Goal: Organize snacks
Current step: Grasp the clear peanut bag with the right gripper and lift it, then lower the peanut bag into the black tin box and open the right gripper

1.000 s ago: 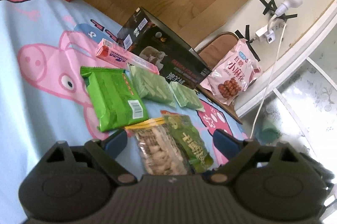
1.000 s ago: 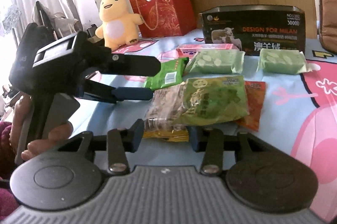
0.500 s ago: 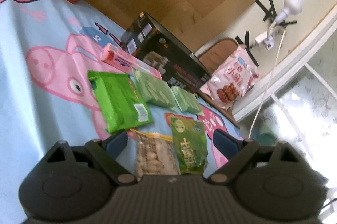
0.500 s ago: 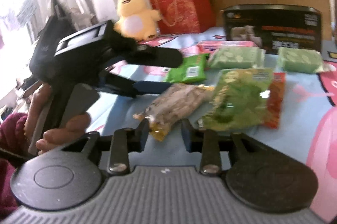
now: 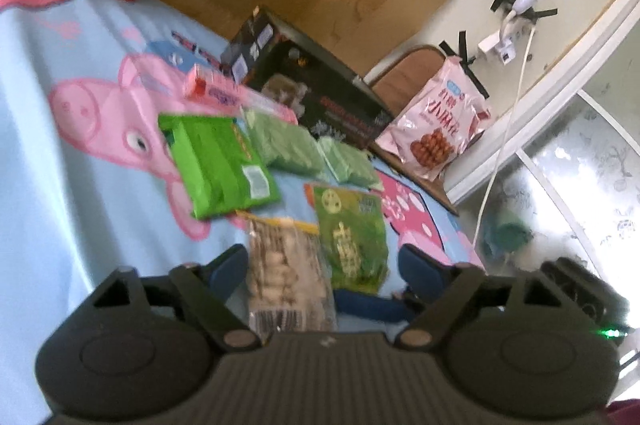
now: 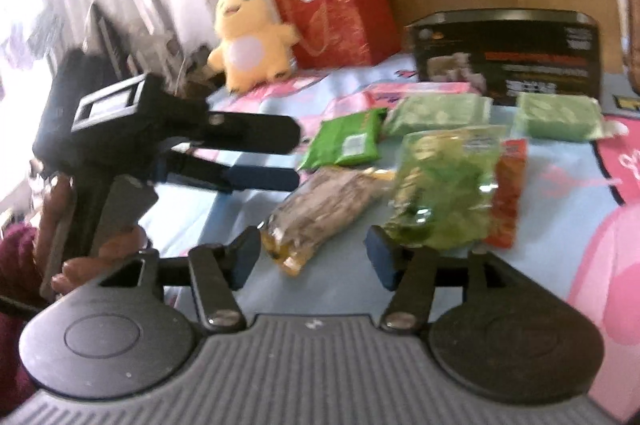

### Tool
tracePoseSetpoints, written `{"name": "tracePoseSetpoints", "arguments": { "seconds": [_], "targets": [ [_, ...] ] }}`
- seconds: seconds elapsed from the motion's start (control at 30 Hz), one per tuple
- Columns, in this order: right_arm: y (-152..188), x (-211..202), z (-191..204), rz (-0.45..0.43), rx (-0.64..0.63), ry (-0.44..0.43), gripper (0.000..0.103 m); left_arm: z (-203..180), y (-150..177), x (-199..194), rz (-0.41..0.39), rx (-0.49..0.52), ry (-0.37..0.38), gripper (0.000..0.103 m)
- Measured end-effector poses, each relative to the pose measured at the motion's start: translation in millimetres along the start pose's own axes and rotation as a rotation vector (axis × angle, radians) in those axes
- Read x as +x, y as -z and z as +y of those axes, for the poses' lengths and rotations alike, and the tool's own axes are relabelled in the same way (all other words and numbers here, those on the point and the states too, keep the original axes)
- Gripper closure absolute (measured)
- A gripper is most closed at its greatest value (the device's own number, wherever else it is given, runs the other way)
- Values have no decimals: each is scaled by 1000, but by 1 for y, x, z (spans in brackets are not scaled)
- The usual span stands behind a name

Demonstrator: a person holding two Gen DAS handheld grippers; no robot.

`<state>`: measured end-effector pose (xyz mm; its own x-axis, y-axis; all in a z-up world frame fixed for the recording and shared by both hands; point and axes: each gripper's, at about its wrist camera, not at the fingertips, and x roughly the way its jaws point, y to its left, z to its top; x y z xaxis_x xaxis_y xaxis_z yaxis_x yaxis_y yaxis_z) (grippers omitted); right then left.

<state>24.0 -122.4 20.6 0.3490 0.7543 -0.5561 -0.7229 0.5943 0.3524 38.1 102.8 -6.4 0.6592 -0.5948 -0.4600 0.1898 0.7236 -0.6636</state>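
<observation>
Snack packs lie on a blue cartoon bedsheet point(image 5: 52, 185). A clear bag of peanuts point(image 5: 286, 277) point(image 6: 328, 209) lies between my left gripper's point(image 5: 324, 265) open fingers. Beside it lies a green pea bag point(image 5: 352, 229) point(image 6: 444, 185) on top of an orange pack point(image 6: 510, 185). Farther off are a bright green pack point(image 5: 216, 165) point(image 6: 348, 143), two pale green packs point(image 5: 284, 145) point(image 5: 348, 163), and a pink box point(image 5: 224, 93). My right gripper point(image 6: 312, 257) is open just short of the peanut bag's end. The left gripper also shows in the right wrist view point(image 6: 264, 161).
A black carton point(image 5: 312, 93) point(image 6: 508, 57) stands behind the snacks. A pink snack bag point(image 5: 436, 133) leans on a chair at the right. A red gift bag point(image 6: 340, 13), a yellow plush point(image 6: 248, 37) and another plush stand at the back left.
My right gripper was shut on the peanut bag's end, slid it out from under the green bag, then opened and let go. The left gripper stayed open.
</observation>
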Motion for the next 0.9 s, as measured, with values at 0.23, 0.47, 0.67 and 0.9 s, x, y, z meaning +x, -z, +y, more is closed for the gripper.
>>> {"name": "tracePoseSetpoints", "arguments": {
  "seconds": [0.23,0.47,0.67,0.9],
  "targets": [
    [-6,19,16,-28,-94,52,51,-7,4,-2,-19,15,23,26],
    [-11,-8,21,-132,-98,2,62,-28,-2,-26,-88,56,72,26],
    [-25,-15,24,-209,-129,19,65,-35,-15,-26,-121,56,78,26],
    [-28,-13,18,-235,-130,52,65,-38,-26,-14,-114,65,86,26]
  ]
}}
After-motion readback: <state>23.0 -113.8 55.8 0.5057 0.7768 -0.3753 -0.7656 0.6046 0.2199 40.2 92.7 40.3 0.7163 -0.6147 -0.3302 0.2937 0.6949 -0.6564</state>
